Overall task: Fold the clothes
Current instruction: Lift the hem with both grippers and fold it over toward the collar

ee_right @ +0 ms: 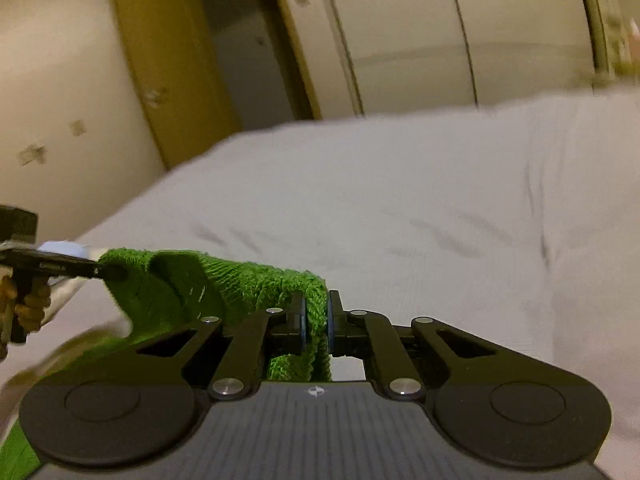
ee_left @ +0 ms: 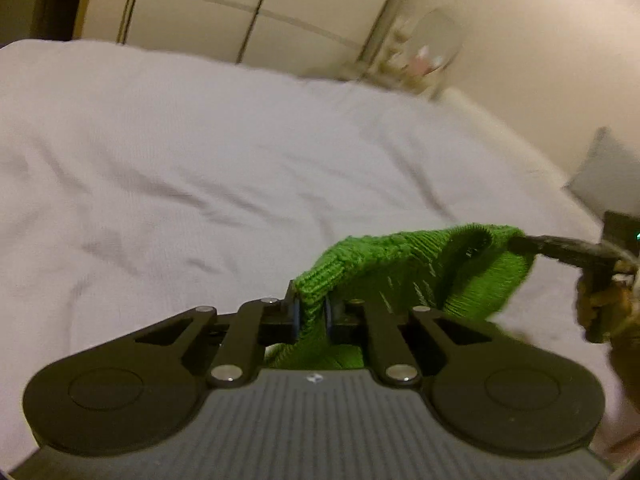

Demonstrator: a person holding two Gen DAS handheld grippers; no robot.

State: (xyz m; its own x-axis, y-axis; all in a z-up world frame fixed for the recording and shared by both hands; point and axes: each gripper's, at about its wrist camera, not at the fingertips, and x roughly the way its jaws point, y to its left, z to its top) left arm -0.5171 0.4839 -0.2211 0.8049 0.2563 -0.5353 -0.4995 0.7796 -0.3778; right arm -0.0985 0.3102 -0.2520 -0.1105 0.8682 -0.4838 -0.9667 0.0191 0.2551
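Aloft: green knit held at both ends

Both grippers, left [ee_left: 311, 314] and right [ee_right: 317, 322], were clenched on a green knitted garment [ee_left: 404, 264], lifted over the near white bed [ee_left: 200, 168]. Soft and stretchy, probably light, it sagged between them; edges seemed best for gripping.

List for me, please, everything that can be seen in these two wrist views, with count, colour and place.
knitted garment: one, bright green, held up over the bed and stretched between the two grippers.
bed cover: one, white, wrinkled, fills the middle of both views.
wardrobe doors: cream panels with dark seams, behind the bed.
doorway: one, dark, with a yellowish frame, beyond the bed in the right wrist view.
shelf items: blurred, pale, far side of the bed; count unclear.
left gripper: one, black, shut on the garment's edge.
right gripper: one, black, shut on the garment's other end.
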